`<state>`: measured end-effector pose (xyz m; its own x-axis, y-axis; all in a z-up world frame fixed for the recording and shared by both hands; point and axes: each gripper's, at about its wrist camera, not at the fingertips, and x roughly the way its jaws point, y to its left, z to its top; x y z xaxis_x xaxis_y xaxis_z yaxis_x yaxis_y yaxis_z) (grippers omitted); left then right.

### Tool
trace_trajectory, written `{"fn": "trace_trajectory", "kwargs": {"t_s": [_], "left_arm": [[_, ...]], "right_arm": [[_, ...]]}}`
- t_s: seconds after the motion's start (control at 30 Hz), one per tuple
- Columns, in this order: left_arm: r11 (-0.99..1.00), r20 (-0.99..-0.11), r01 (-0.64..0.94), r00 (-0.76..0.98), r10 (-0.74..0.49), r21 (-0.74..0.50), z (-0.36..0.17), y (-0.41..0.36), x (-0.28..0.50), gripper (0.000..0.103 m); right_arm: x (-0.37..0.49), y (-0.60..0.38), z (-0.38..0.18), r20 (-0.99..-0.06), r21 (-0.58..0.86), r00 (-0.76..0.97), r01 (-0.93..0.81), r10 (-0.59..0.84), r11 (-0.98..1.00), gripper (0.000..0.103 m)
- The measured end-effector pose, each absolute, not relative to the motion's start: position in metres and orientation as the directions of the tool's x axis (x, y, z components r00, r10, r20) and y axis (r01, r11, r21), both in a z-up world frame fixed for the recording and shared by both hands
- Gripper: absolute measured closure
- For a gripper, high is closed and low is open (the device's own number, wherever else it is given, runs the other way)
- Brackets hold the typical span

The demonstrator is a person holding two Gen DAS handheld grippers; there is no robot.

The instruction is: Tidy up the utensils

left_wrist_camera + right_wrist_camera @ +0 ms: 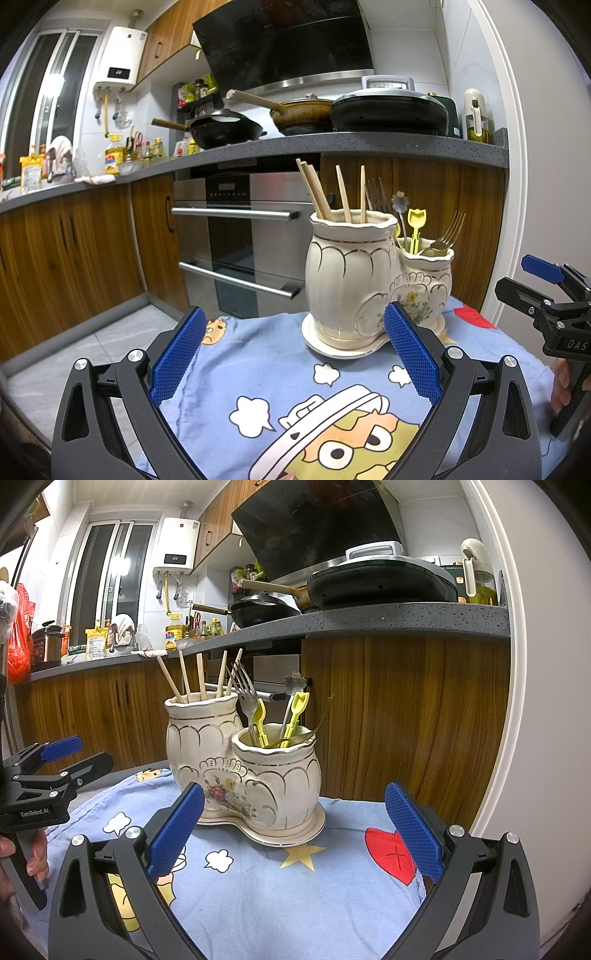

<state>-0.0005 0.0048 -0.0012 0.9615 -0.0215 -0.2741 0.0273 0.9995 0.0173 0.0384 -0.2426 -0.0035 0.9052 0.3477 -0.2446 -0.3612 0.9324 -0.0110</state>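
A cream ceramic double holder (pixel 354 280) (pixel 236 760) stands on its saucer on the blue cartoon cloth (pixel 258 376) (pixel 277 893). Its taller pot holds several wooden chopsticks (pixel 325 195) (pixel 192 675). The shorter pot holds forks (pixel 447 232) (pixel 245 698), a grey flower-topped spoon (pixel 400 202) (pixel 294 684) and yellow plastic picks (pixel 416 221) (pixel 299 709). My left gripper (pixel 295 328) is open and empty, just short of the holder. My right gripper (pixel 295 805) is open and empty, also facing the holder. Each gripper shows at the edge of the other's view, the right gripper (pixel 546 291) and the left gripper (pixel 48 768).
Behind the table runs a grey kitchen counter (pixel 332 146) with pans (pixel 388 110) and bottles, over wooden cabinets (pixel 406 716) and a steel oven (pixel 240 236). A person's hand (pixel 22 856) grips the left tool's handle. The table's edge drops to a tiled floor (pixel 74 362) on the left.
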Motion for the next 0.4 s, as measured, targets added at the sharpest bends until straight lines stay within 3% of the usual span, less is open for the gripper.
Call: {"fn": "trace_trajectory", "kwargs": {"t_s": [0.4], "left_arm": [[1.0,-0.278,0.007,0.961,-0.003,0.014,-0.0028,0.0072,0.0016,0.007]], "right_arm": [[0.0388,-0.2429,-0.0035,-0.244,-0.011,0.905,-0.361,0.348,0.932,0.006]]}}
